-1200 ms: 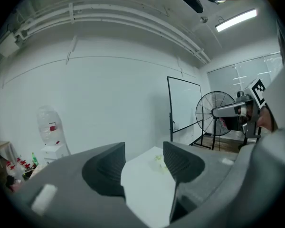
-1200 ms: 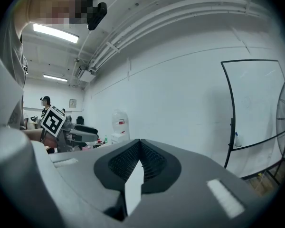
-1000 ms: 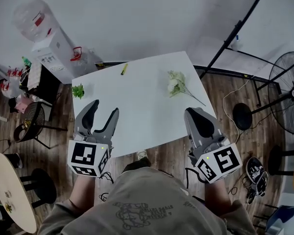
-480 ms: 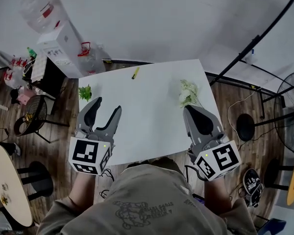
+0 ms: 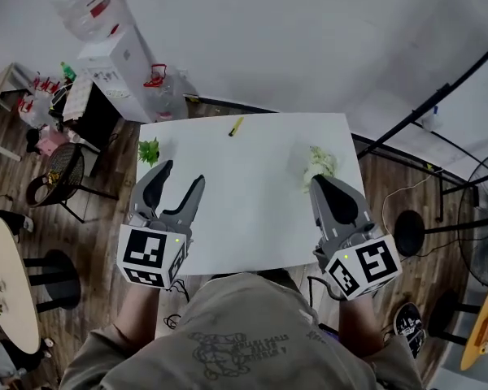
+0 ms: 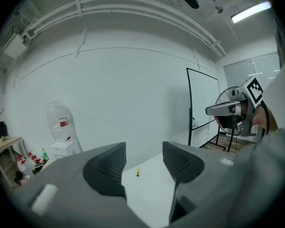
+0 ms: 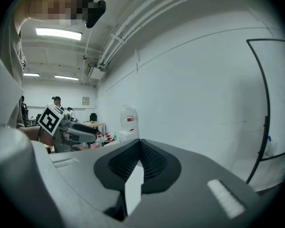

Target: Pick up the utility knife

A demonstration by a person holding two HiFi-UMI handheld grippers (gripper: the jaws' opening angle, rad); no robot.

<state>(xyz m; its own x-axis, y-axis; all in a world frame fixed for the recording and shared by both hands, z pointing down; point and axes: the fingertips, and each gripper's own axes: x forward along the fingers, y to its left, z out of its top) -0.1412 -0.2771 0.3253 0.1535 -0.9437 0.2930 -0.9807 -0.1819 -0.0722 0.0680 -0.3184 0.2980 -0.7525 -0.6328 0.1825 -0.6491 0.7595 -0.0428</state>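
Note:
A small yellow utility knife [image 5: 237, 126] lies near the far edge of the white table [image 5: 244, 218]; in the left gripper view the knife [image 6: 137, 172] shows far off between the jaws. My left gripper [image 5: 180, 178] hovers over the table's near left part, open and empty. My right gripper [image 5: 324, 182] is held over the near right side, its jaws shut with nothing between them. Both grippers are well short of the knife.
A green sprig [image 5: 149, 149] lies at the table's far left and a white flower bunch [image 5: 319, 162] at the far right, just beyond the right gripper. A water dispenser [image 5: 118, 55] and a black chair [image 5: 61, 185] stand left of the table.
The head view has shifted, so the table and knife sit lower and more to the right in it. Both grippers keep their places and jaw states.

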